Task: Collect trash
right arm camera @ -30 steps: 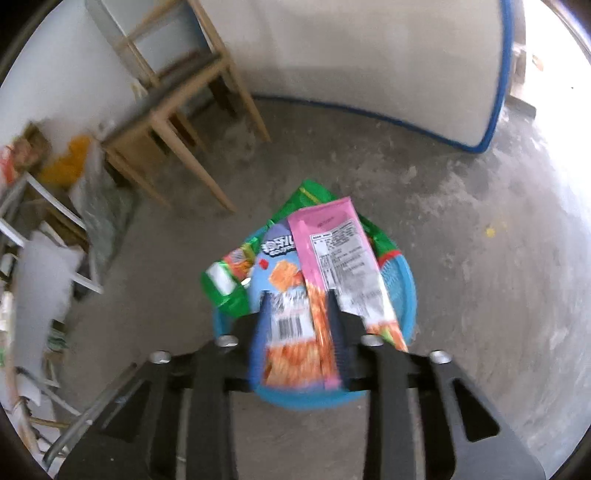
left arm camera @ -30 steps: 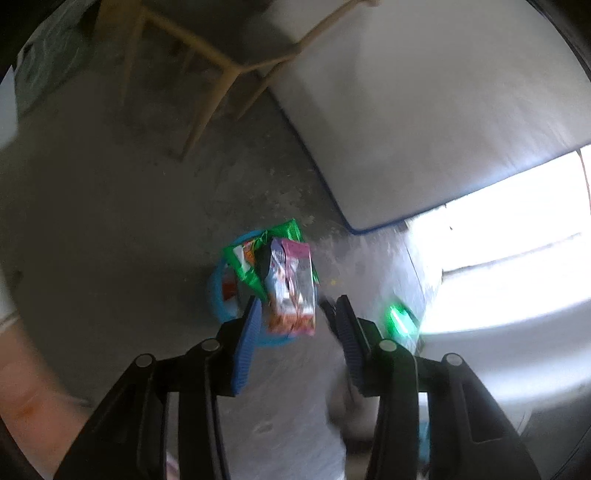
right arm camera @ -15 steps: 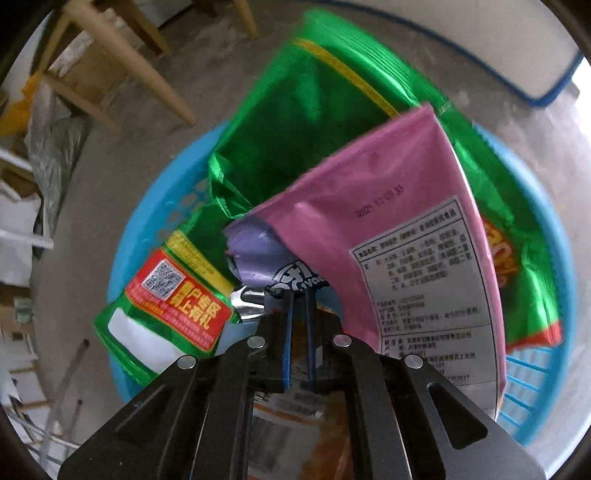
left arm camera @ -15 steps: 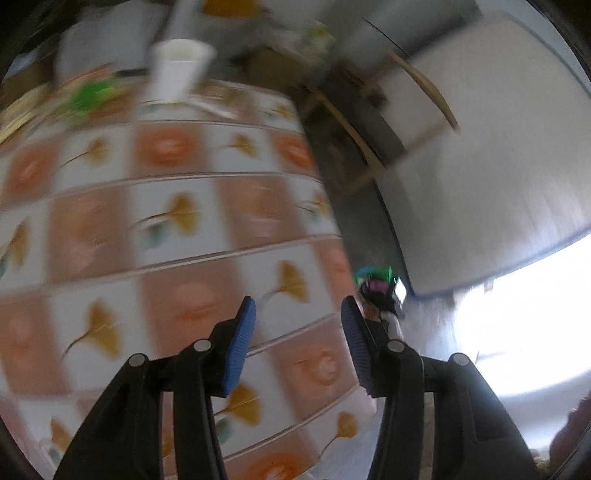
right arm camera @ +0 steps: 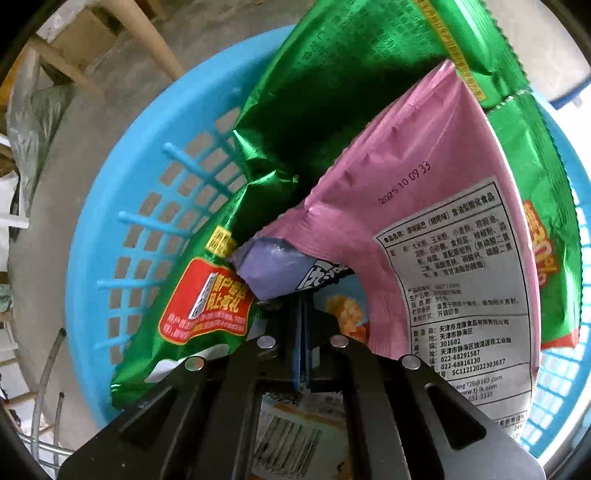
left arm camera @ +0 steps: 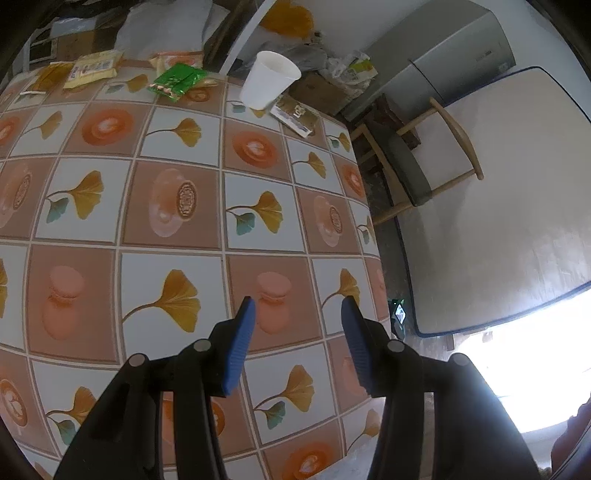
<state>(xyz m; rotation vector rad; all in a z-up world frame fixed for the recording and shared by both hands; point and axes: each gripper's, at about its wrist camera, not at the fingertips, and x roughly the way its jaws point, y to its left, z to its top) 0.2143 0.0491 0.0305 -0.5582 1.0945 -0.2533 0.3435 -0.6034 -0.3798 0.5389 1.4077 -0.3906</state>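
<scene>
In the right wrist view my right gripper (right arm camera: pixel 302 306) is shut on a purple-blue snack wrapper (right arm camera: pixel 273 269), held low inside a blue plastic basket (right arm camera: pixel 110 236). A pink snack bag (right arm camera: pixel 436 251) and green snack bags (right arm camera: pixel 332 85) lie in the basket around it. In the left wrist view my left gripper (left arm camera: pixel 297 314) is open and empty above a table with a patterned cloth (left arm camera: pixel 177 206). At the table's far edge lie a green wrapper (left arm camera: pixel 176 79), yellow packets (left arm camera: pixel 92 66), a white paper cup (left arm camera: pixel 269 85) and a flat packet (left arm camera: pixel 295 114).
A wooden chair (left arm camera: pixel 410 173) stands right of the table, against a white mattress with blue trim (left arm camera: pixel 498 206). A grey cabinet (left arm camera: pixel 454 62) is behind it. Wooden chair legs (right arm camera: pixel 147 29) and clutter stand on the concrete floor beyond the basket.
My left gripper swung from the floor and basket up over the table. My right gripper went down into the basket with the wrapper, from above the rim to among the bags.
</scene>
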